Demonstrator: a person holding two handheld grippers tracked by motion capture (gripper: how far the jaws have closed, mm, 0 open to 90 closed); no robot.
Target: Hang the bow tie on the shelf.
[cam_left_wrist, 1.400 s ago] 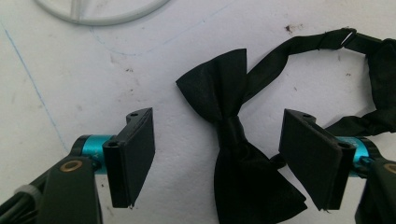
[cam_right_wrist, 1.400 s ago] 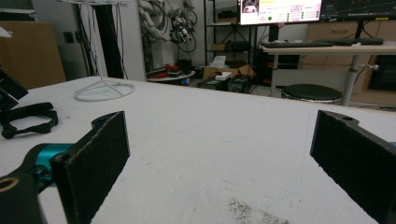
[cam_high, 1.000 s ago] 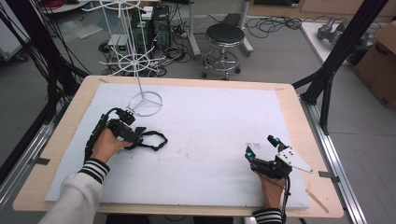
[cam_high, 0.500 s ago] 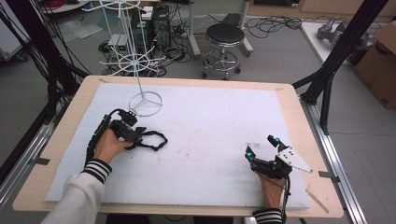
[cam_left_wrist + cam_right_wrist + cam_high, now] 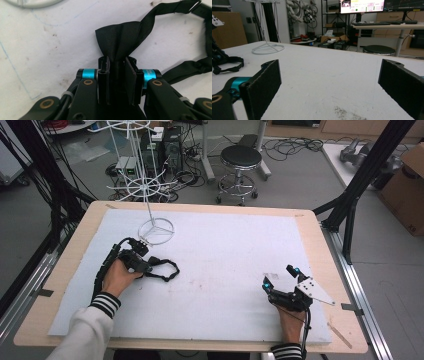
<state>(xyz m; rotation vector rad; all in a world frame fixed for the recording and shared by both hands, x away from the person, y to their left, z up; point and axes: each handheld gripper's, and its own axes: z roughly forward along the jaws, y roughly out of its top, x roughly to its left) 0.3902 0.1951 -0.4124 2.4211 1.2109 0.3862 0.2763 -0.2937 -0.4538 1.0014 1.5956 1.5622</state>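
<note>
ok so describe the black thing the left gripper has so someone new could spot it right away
Start at the white wire stand at the far left of the white table. Just in front of its ring base lies a black bow tie with a looped black strap, its fabric pinched between the left gripper pads. It is the only soft, dark item lying on the table.

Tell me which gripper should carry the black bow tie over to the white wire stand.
Left. The left gripper is shut on the black bow tie, close to the white wire stand. The right gripper rests open at the table's near right, far from both.
</note>
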